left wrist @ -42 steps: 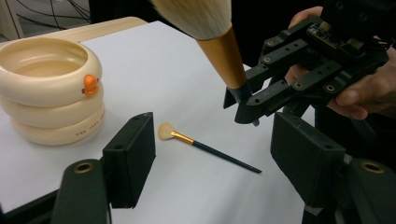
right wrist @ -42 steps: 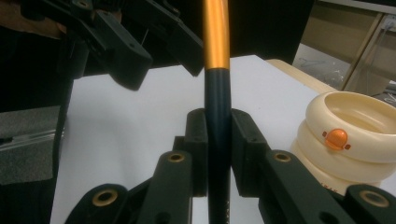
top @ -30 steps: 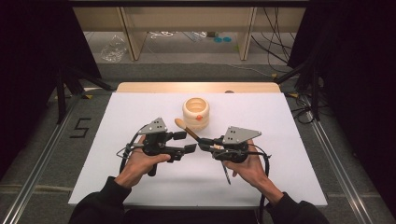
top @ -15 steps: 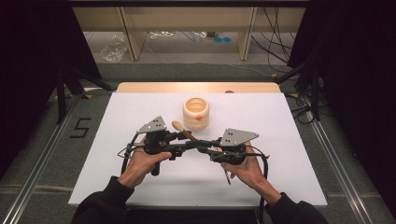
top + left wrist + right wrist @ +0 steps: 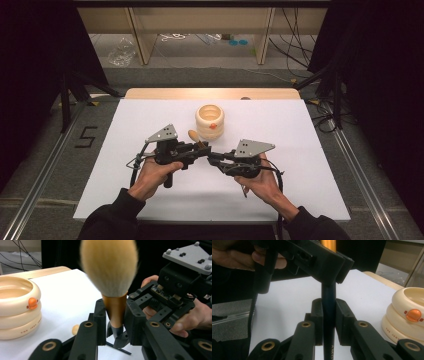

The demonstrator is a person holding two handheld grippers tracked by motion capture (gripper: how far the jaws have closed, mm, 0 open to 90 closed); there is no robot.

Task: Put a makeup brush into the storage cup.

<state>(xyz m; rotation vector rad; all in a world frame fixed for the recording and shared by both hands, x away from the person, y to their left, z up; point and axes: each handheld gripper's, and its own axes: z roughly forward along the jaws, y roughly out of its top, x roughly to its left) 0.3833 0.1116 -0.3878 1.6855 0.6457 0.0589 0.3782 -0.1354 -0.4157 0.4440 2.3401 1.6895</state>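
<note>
Both grippers met nose to nose over the white table (image 5: pixel 310 150), and between them stood a makeup brush (image 5: pixel 110 272). The left gripper (image 5: pixel 200 148) had its jaws closed tight on the copper ferrule, just under the fluffy tan bristles that rose straight ahead of it. The right gripper (image 5: pixel 212 157) was pinched shut on the brush's dark handle (image 5: pixel 328 312), directly below the left one's grip. Just beyond the two jaw tips sat a cream ringed cup (image 5: pixel 209 121) with an orange button. A small tan piece (image 5: pixel 193 134) lay beside the cup, near the left gripper.
</note>
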